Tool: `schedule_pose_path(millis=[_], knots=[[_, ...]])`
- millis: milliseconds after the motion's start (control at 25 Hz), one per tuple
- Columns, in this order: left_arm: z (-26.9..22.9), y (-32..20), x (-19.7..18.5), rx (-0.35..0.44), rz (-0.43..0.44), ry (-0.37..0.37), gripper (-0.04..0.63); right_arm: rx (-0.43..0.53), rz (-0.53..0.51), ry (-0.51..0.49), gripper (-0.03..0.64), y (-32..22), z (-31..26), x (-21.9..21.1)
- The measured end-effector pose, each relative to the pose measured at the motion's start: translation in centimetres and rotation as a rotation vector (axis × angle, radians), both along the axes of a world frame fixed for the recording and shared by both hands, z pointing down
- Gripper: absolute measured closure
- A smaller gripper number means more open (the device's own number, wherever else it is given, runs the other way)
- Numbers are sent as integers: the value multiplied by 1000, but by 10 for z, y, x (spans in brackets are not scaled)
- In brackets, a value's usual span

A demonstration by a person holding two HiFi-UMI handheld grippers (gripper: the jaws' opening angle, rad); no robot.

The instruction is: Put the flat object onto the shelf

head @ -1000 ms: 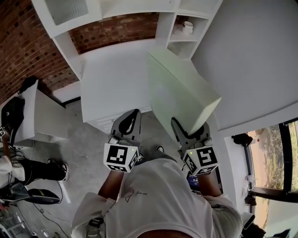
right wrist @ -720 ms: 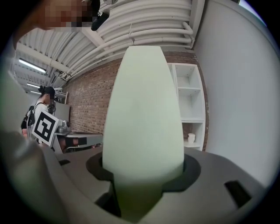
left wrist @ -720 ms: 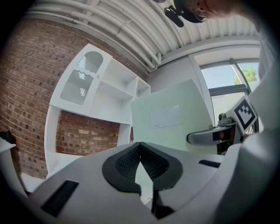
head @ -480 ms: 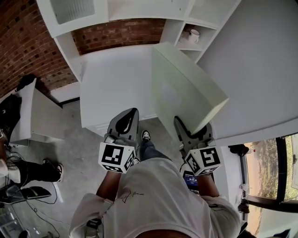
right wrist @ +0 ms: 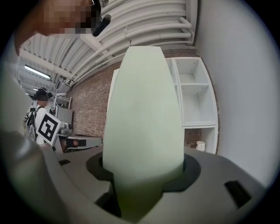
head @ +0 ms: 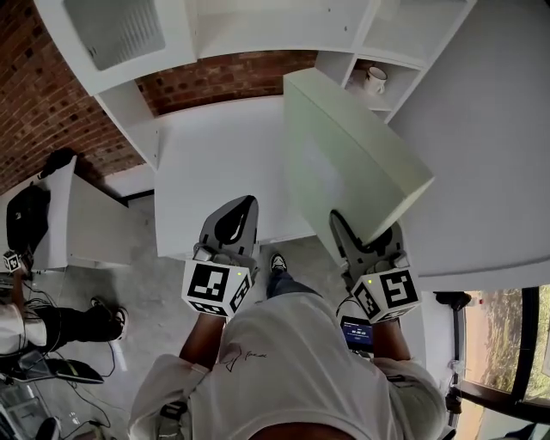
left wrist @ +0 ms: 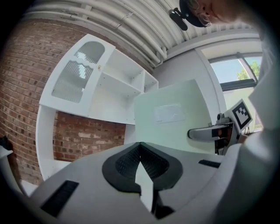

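Observation:
The flat object is a wide pale green box [head: 344, 163], standing on edge and reaching forward from my right gripper [head: 365, 230], which is shut on its near end. In the right gripper view the box [right wrist: 144, 118] fills the middle, clamped between the jaws [right wrist: 144, 168]. My left gripper [head: 243, 204] hovers beside it on the left, shut with nothing in it; the left gripper view shows its pads [left wrist: 131, 162] meeting. The white shelf unit [head: 258, 26] stands ahead against the brick wall, with open compartments [right wrist: 197, 96] at its right.
A white mug [head: 375, 79] sits in a right-hand compartment of the shelf. A white counter [head: 215, 163] lies below the shelf. At the left are a white desk [head: 77, 223] with a black bag [head: 24, 215] and a seated person [head: 51, 318]. A grey wall [head: 481, 129] runs along the right.
Both grippers have moved forward toward the shelf unit, the right one carrying the box with it. The box's far end now reaches up beside the mug's compartment.

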State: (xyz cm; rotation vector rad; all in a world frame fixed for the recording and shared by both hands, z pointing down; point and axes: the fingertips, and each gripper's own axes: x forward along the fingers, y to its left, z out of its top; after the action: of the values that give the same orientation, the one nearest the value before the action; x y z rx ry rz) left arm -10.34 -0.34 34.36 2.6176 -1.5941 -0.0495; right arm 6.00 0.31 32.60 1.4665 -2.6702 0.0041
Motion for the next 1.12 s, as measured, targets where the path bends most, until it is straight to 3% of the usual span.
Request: schedule_pose_path(millis=[640, 800, 1120], knots=[[-8, -122, 26, 9, -88, -68, 583, 23, -100, -58, 339, -134, -17, 35], [-9, -142, 24, 25, -133, -52, 582, 43, -139, -53, 339, -158, -26, 38], [-9, -160, 25, 40, -137, -32, 583, 90, -166, -30, 339, -172, -53, 34]])
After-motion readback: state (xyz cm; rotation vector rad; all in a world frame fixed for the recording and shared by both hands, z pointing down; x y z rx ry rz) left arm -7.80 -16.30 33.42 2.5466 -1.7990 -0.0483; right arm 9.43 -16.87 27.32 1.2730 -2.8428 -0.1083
